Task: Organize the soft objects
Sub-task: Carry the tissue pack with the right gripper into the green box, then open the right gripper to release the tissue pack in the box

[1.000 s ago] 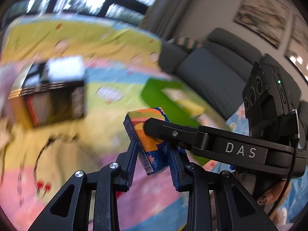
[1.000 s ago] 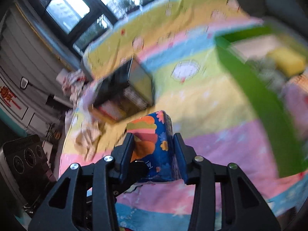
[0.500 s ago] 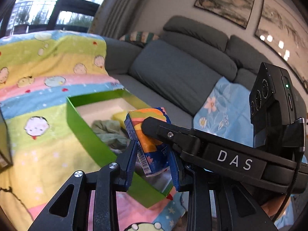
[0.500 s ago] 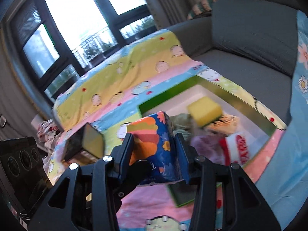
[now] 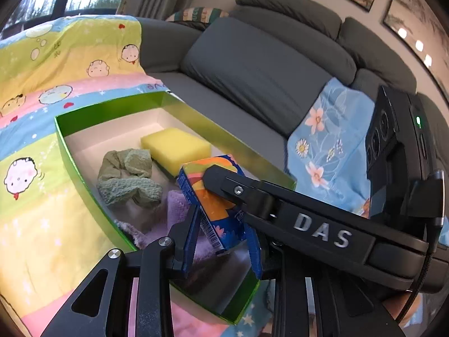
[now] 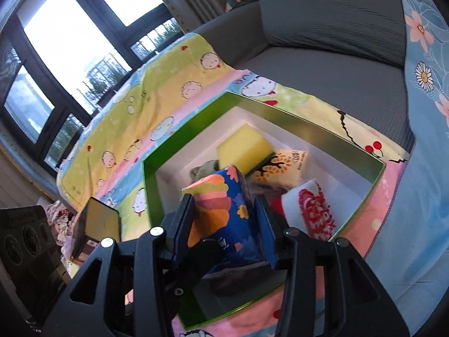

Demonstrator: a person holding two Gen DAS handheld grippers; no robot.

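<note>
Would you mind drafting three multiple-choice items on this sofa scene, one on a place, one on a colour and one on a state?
1. Where does the yellow sponge lie?
A. Inside the green box
B. On the grey sofa cushion
C. On the blue floral cloth

2. What colour is the crumpled towel beside the sponge?
A. Red
B. Pale green
C. Black

3. How is the colourful tissue pack carried?
A. Lying loose in the box
B. By the left gripper alone
C. Between both grippers, the right gripper included

Answers: 1 A, walls surround it. 2 B, as the left wrist view shows. 3 C, each wrist view shows the pack between its own fingers, above the box.
</note>
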